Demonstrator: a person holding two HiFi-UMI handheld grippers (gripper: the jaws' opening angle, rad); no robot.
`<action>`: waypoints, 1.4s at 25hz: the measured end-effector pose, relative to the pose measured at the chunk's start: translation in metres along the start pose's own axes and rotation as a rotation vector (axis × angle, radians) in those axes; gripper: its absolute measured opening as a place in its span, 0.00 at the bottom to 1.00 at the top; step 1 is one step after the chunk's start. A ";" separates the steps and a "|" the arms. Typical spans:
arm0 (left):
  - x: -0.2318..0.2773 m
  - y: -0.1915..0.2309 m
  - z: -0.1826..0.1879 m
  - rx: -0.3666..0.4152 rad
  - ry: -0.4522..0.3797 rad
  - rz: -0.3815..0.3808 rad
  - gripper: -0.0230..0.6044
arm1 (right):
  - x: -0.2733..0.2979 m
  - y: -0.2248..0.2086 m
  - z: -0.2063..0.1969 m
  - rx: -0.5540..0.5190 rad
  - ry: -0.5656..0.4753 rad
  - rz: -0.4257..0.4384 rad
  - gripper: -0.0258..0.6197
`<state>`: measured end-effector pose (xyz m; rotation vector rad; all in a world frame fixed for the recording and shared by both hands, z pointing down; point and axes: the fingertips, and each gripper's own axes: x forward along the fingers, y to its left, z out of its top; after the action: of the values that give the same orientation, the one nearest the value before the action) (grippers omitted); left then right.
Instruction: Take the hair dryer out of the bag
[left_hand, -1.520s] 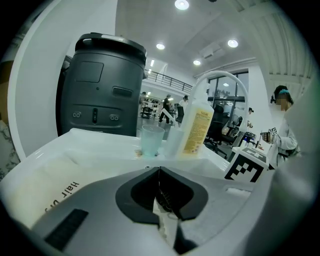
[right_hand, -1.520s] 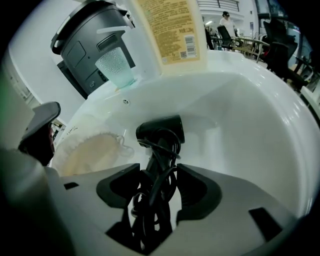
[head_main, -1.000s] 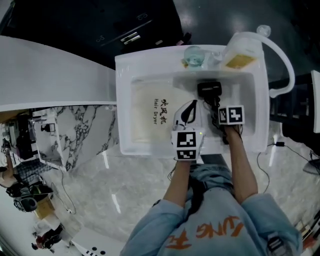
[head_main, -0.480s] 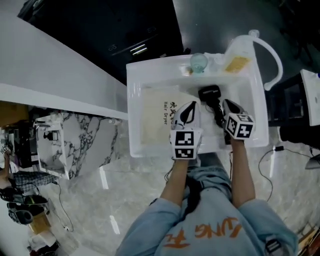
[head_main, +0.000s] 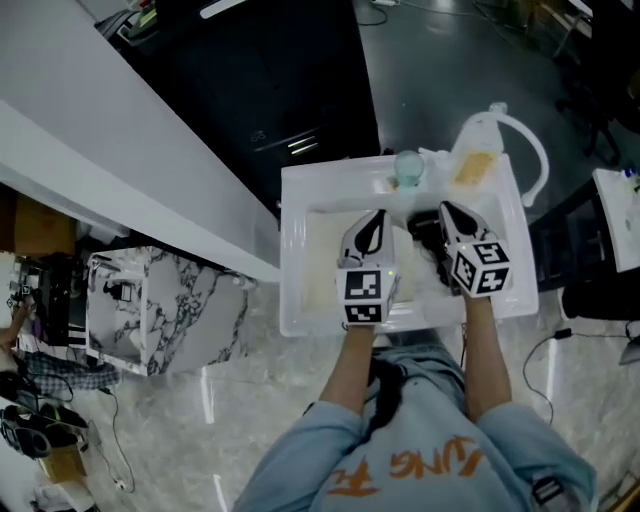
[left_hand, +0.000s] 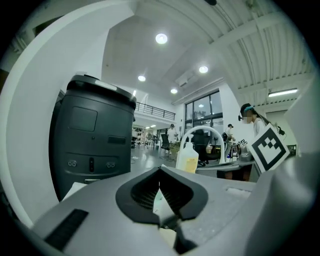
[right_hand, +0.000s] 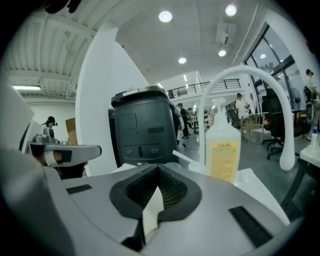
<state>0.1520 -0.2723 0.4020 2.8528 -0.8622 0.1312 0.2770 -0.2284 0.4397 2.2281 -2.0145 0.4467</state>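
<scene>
**Hidden and cut off**

Head view: the left tongs (head_main: 375, 216) cover the right part of the bag (head_main: 322, 260). The hair dryer (head_main: 428, 232), toward the far edge of the tray (head_main: 292, 250), shows only as a dark strip; the right tongs (head_main: 447, 208) hide the rest. The bottle (head_main: 472, 160) label is too small to read. The person's body is cut off by the bottom edge.

Both gripper views: tray contents are hidden below the tongs' bodies. There is a pale sliver under the closed pads; cannot tell what it is.

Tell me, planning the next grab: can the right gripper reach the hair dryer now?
Probably not yet: the right gripper, jaws just closed, pinches the bag; the hair dryer lies exposed beside it.
</scene>
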 end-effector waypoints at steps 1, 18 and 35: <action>0.000 0.002 0.007 0.005 -0.017 0.006 0.04 | -0.001 0.004 0.014 -0.019 -0.031 0.008 0.04; 0.002 0.023 0.070 0.074 -0.160 0.120 0.04 | -0.004 0.040 0.106 -0.335 -0.240 -0.024 0.04; 0.010 0.022 0.066 0.085 -0.174 0.113 0.04 | -0.005 0.044 0.109 -0.398 -0.236 -0.013 0.04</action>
<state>0.1503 -0.3077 0.3411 2.9275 -1.0762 -0.0702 0.2493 -0.2587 0.3293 2.1173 -1.9747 -0.2163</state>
